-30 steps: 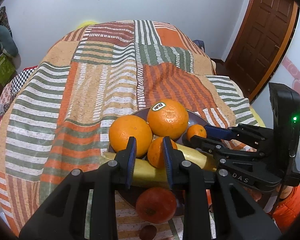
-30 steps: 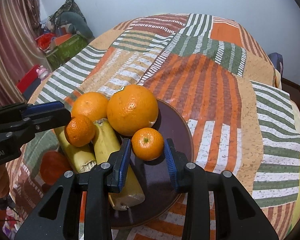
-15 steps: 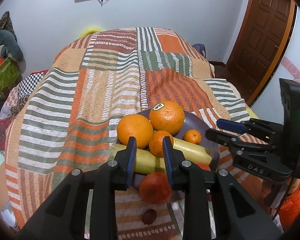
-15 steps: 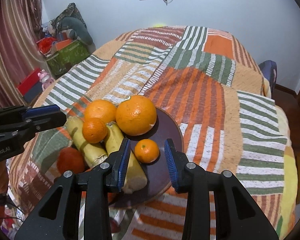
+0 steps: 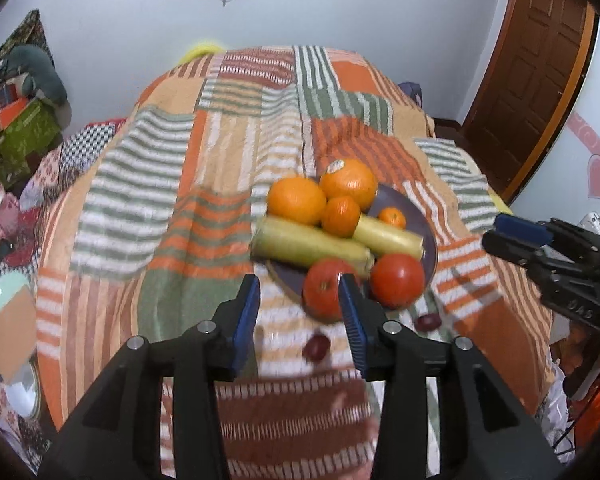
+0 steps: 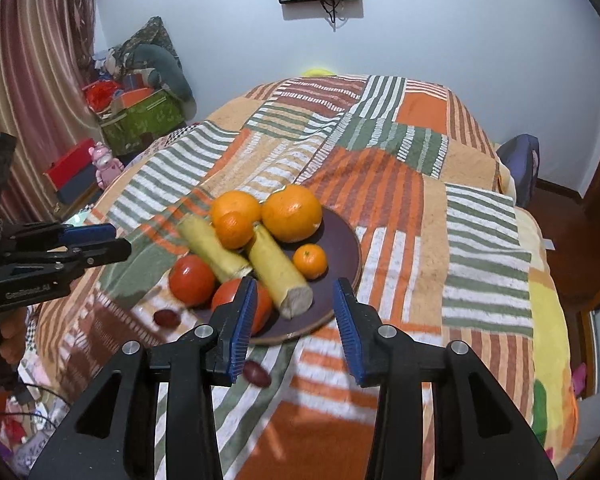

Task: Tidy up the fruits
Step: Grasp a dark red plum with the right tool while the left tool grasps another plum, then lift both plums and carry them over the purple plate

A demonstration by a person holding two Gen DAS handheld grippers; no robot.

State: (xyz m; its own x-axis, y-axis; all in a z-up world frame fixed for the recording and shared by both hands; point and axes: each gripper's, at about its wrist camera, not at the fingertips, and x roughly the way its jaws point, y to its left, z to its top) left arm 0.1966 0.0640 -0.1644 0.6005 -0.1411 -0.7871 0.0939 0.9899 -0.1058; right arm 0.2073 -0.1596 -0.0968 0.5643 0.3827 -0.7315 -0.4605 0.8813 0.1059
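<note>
Fruits sit gathered on the plate (image 6: pixel 346 240); both the left gripper (image 5: pixel 300 312) and right gripper (image 6: pixel 294 316) hang released, empty, perhaps finished.

Left gripper (image 5: pixel 300 312), right gripper (image 6: pixel 294 316): agape, empty

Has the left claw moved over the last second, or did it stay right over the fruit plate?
Yes. The left claw has pulled back toward the person and opened; the plate looks smaller and farther off.

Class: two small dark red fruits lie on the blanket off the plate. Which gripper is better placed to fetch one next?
Probably the left gripper: open, with a small dark fruit just ahead of its fingertips. The right gripper is open too, aimed over the plate.
</note>
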